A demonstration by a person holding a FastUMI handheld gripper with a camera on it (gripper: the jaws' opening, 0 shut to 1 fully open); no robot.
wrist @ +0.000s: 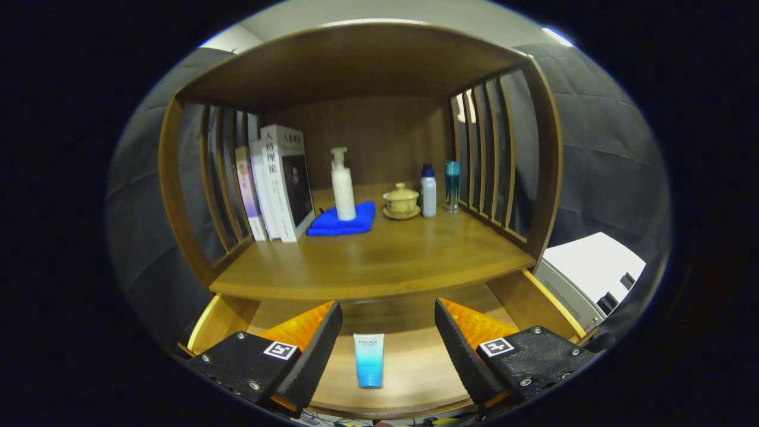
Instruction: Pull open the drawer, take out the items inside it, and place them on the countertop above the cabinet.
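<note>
Claw (388, 344) gapes empty over, seemingly above, tube (369, 359) in open drawer (415, 370).

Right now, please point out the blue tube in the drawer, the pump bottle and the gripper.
blue tube (369, 360), gripper view, middle of its body.
pump bottle (343, 193), gripper view, its white body.
gripper (388, 332), gripper view, midway between its open fingers.

glossy wooden countertop (379, 261); smooth, seemingly plastic tube (368, 360) in the wooden drawer (415, 367); soft blue cloth (344, 220).
</note>
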